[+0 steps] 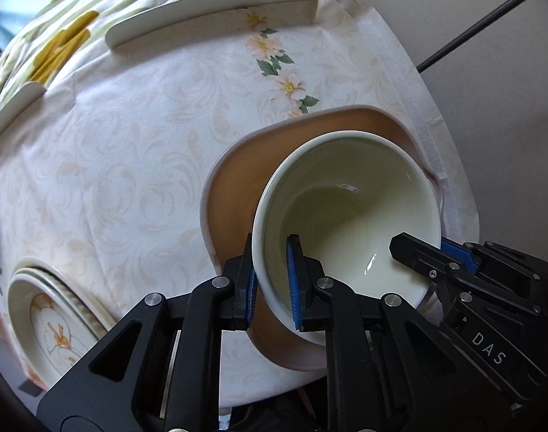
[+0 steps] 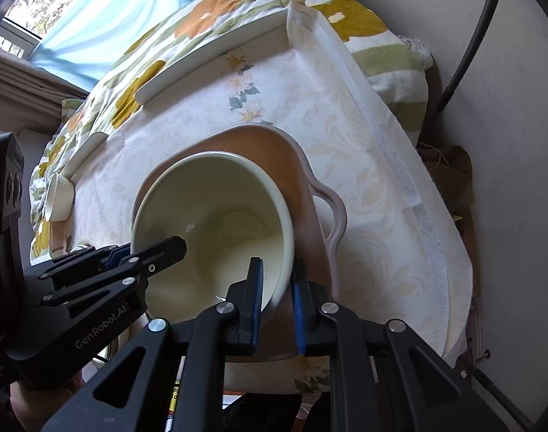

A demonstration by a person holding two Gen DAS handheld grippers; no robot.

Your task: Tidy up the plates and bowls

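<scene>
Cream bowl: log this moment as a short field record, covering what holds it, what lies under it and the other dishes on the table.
bowl: cream bowl, tilted, empty
left gripper: shut on the bowl's rim, one pad inside, one outside
right gripper: shut on the opposite rim
under bowl: pink tray with a handle, on the floral tablecloth
contact with tray: cannot tell
other dishes: patterned plates stacked at the table's near edge; white plate at the far edge; small white cup

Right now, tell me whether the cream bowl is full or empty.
Empty. The cream bowl shows a bare glossy inside in both views, held over the tan dish.
</scene>
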